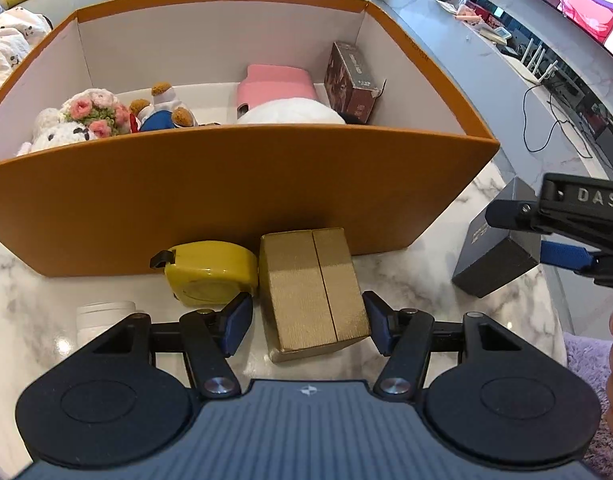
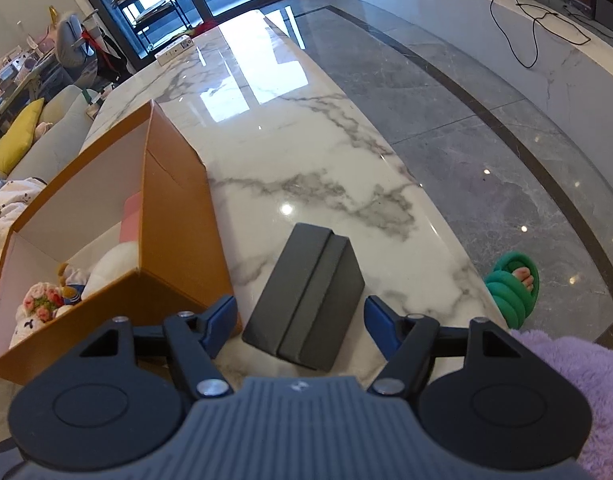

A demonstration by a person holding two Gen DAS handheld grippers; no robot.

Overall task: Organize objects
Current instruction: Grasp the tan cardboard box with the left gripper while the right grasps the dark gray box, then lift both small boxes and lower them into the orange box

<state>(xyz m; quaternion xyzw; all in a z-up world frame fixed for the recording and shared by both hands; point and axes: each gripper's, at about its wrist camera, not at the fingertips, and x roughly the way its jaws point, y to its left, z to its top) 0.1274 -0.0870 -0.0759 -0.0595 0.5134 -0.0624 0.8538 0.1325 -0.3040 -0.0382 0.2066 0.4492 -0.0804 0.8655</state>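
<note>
Both grippers, left point(image 1: 307, 325) and right point(image 2: 299, 323), gape released around boxes; orange box point(image 1: 226, 192) hides toys' lower halves.

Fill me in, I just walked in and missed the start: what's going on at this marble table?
A person is tidying loose things into the big orange cardboard box, working a pair of hand-held tongs in each hand. The left tongs sit open around the small gold box, beside the yellow tape measure. The right tongs sit open around the dark grey box. Neither box is gripped or lifted yet. Plush toys already lie inside the orange box.
</note>
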